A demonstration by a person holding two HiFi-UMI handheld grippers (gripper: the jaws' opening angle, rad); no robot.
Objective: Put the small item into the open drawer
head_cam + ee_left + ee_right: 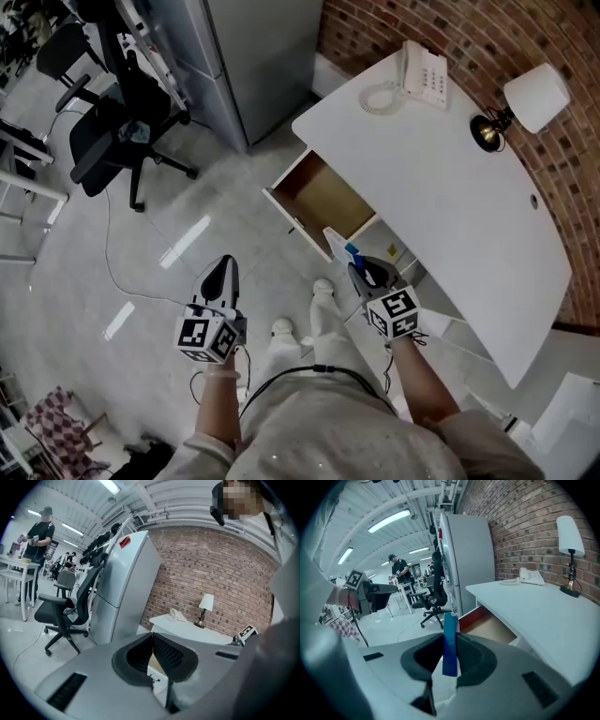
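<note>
Hanging at the left above the floor, the left gripper has its jaws pressed together on nothing. Right of it, the open drawer juts from the white desk. Just near of the drawer, the right gripper pinches the small blue item upright. Carrying seems the step in hand. Next, the item needs to get over the drawer's opening before the jaws part.

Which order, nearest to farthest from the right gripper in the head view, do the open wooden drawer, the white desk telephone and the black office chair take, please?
1. Open wooden drawer, ahead of the right gripper holding the blue flat item.
2. White desk telephone, at the desk's far end.
3. Black office chair, far left across the floor.
</note>
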